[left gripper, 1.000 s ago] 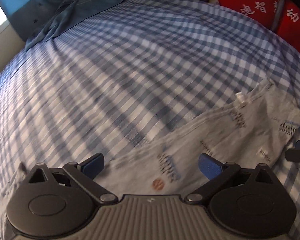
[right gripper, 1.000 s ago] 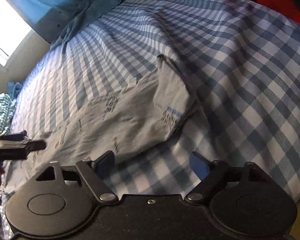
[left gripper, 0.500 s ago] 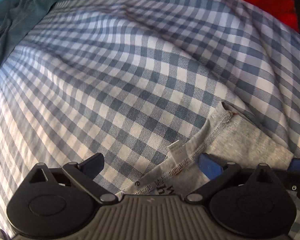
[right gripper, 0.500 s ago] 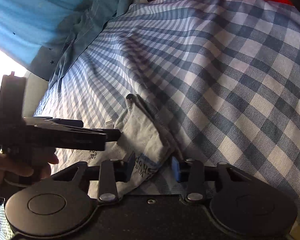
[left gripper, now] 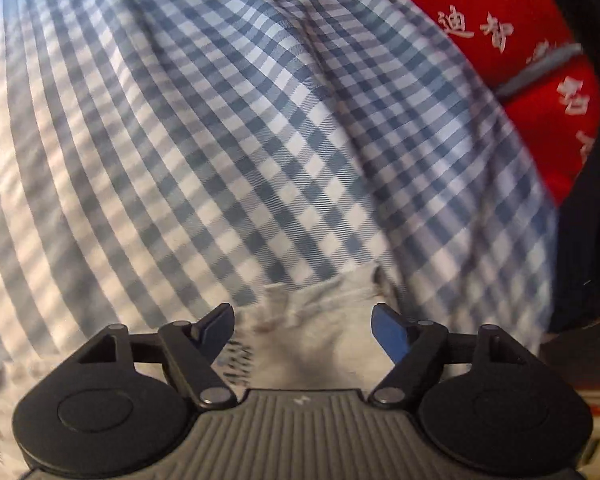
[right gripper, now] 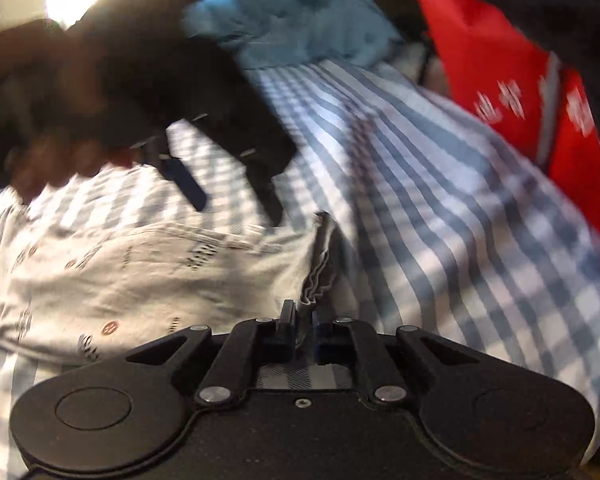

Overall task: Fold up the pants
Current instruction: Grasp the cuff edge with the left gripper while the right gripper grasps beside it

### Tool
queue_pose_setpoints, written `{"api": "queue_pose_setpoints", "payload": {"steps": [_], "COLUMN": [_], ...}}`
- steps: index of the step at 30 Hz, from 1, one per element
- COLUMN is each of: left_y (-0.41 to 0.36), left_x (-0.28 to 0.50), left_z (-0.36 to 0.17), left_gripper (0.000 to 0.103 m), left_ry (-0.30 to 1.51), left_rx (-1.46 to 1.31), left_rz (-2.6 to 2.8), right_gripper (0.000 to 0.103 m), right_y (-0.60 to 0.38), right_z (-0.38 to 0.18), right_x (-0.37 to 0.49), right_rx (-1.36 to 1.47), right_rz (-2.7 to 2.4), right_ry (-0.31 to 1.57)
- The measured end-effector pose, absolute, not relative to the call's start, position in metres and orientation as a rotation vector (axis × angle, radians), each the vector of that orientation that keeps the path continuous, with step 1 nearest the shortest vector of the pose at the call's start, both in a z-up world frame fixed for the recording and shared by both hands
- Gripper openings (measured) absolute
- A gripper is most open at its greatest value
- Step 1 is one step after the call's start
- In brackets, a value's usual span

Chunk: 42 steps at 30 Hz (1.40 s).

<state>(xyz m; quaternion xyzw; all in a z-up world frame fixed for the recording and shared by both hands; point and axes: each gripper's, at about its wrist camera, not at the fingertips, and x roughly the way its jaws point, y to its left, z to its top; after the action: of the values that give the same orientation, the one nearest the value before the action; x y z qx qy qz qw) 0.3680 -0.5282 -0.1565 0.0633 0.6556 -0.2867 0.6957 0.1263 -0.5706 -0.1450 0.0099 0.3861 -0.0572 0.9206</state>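
The pants (right gripper: 148,276) are light grey with small dark and red prints and lie on a blue-and-white checked bed sheet (right gripper: 440,216). My right gripper (right gripper: 303,328) is shut on the bunched hem at the pants' right edge. My left gripper (left gripper: 303,330) is open, its blue-tipped fingers (left gripper: 388,332) spread over the pants' end (left gripper: 324,320), which lies between them. In the right wrist view the left gripper (right gripper: 228,192) hovers open just above the far edge of the pants, held by a hand (right gripper: 60,92). Both views are motion-blurred.
A red cloth with white characters (left gripper: 520,64) lies at the bed's far right; it also shows in the right wrist view (right gripper: 520,92). A crumpled light blue fabric (right gripper: 300,16) lies at the far end. Bright window light comes from the upper left.
My right gripper has closed on the pants' hem. My left gripper has moved over the pants' end and its jaws have narrowed a little. Both views shifted toward the red cloth.
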Motion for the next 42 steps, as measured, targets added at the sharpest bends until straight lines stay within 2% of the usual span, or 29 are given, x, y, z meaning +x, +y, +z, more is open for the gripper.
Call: {"api": "queue_pose_setpoints", "payload": {"steps": [5, 14, 15, 16, 17, 18, 19, 24, 26, 29, 34, 38, 42], "left_y": [-0.531, -0.56, -0.562, -0.563, -0.564, -0.564, -0.563, -0.543, -0.534, -0.519, -0.489, -0.453, -0.406], "left_x": [0.363, 0.346, 0.343, 0.341, 0.338, 0.337, 0.335, 0.331, 0.333, 0.338, 0.343, 0.348, 0.35], "left_z": [-0.153, -0.159, -0.16, -0.16, -0.16, -0.161, -0.16, -0.142, -0.133, -0.118, -0.097, -0.089, -0.083], "left_gripper": [0.08, 0.073, 0.067, 0.052, 0.042, 0.022, 0.009, 0.005, 0.005, 0.005, 0.005, 0.005, 0.005], "left_ry": [1.548, 1.578, 1.574, 1.569, 1.565, 1.561, 1.547, 1.475, 1.474, 1.477, 1.471, 1.46, 1.45], "left_rx": [0.021, 0.189, 0.21, 0.233, 0.262, 0.285, 0.297, 0.237, 0.195, 0.126, 0.044, -0.001, -0.053], "left_rz": [-0.667, -0.648, -0.649, -0.641, -0.628, -0.61, -0.594, -0.594, -0.6, -0.608, -0.632, -0.603, -0.566], "right_gripper": [0.007, 0.006, 0.006, 0.006, 0.006, 0.006, 0.006, 0.009, 0.021, 0.026, 0.025, 0.014, 0.009], "right_y": [-0.554, -0.525, -0.523, -0.52, -0.518, -0.516, -0.514, -0.51, -0.509, -0.507, -0.491, -0.469, -0.445], "right_z": [-0.138, -0.137, -0.137, -0.138, -0.138, -0.137, -0.136, -0.13, -0.127, -0.122, -0.111, -0.102, -0.095], "right_x": [0.131, 0.131, 0.131, 0.131, 0.131, 0.131, 0.131, 0.13, 0.131, 0.132, 0.133, 0.131, 0.132], "right_rx": [-0.1, -0.245, -0.253, -0.259, -0.263, -0.264, -0.264, -0.256, -0.237, -0.198, -0.212, -0.237, -0.253], "right_rz": [-0.064, -0.003, 0.004, 0.01, 0.014, 0.016, 0.016, -0.026, -0.045, -0.05, -0.04, 0.026, 0.117], "right_ry": [0.781, 0.782, 0.783, 0.785, 0.785, 0.786, 0.785, 0.784, 0.792, 0.799, 0.758, 0.705, 0.687]}}
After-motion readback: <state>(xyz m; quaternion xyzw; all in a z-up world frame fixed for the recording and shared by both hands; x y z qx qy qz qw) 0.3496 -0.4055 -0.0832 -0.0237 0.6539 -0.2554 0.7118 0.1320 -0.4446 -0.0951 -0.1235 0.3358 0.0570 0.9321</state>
